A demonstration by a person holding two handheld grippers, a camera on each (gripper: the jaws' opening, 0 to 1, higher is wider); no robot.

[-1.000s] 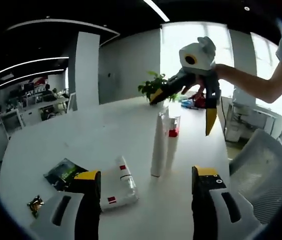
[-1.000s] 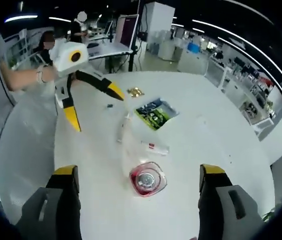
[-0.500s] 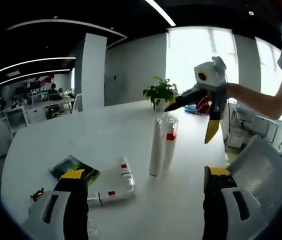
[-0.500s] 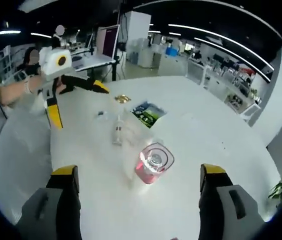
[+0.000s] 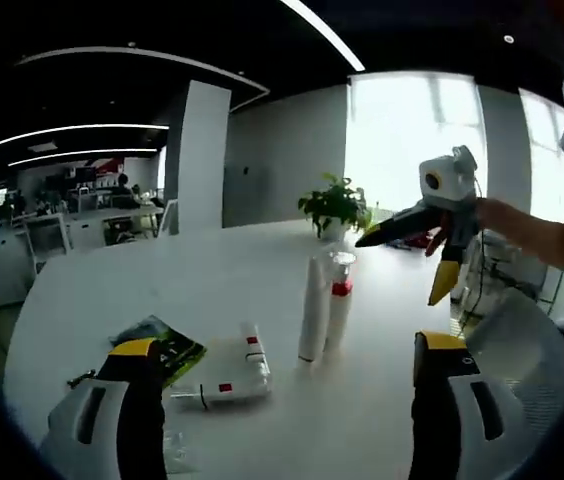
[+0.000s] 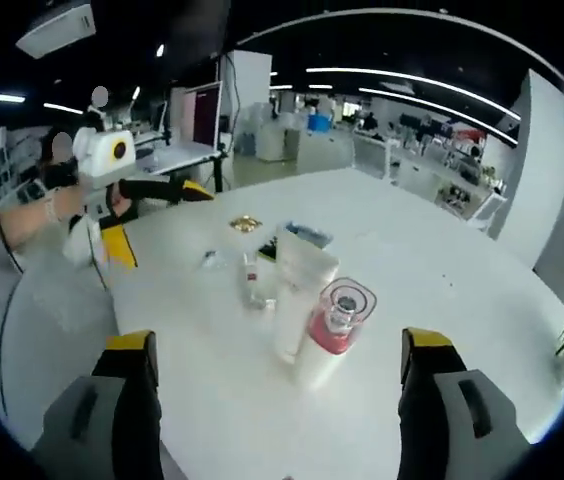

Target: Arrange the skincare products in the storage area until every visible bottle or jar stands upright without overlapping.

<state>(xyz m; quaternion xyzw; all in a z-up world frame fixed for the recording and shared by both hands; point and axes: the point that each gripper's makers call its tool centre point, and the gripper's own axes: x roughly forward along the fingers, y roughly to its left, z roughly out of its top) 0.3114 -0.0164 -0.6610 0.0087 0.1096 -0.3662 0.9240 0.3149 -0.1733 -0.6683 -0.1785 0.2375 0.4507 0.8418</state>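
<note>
A tall white tube (image 5: 312,308) stands upright on the white table (image 5: 222,290), touching a clear bottle with a red band (image 5: 339,300) beside it. Another white tube with red labels (image 5: 230,372) lies flat to their left. My left gripper (image 5: 284,345) is open and holds nothing, short of these items. My right gripper (image 5: 402,265) hangs open past the bottle, held by a hand. From the right gripper view, the upright tube (image 6: 297,290) and the bottle (image 6: 337,320) stand just ahead of my open right gripper (image 6: 278,342). The lying tube (image 6: 254,280) and the open left gripper (image 6: 162,225) are beyond.
A green packet (image 5: 167,350) and a small wrapper (image 5: 82,380) lie left of the flat tube. A potted plant (image 5: 334,205) stands at the table's far edge, and a white chair (image 5: 522,330) at its right. A gold wrapper (image 6: 245,224) lies further back.
Both cameras have dropped lower and pulled back, so the table looks flatter. The right gripper has drifted away from the bottle's top. Both grippers stay open; the products have not moved.
</note>
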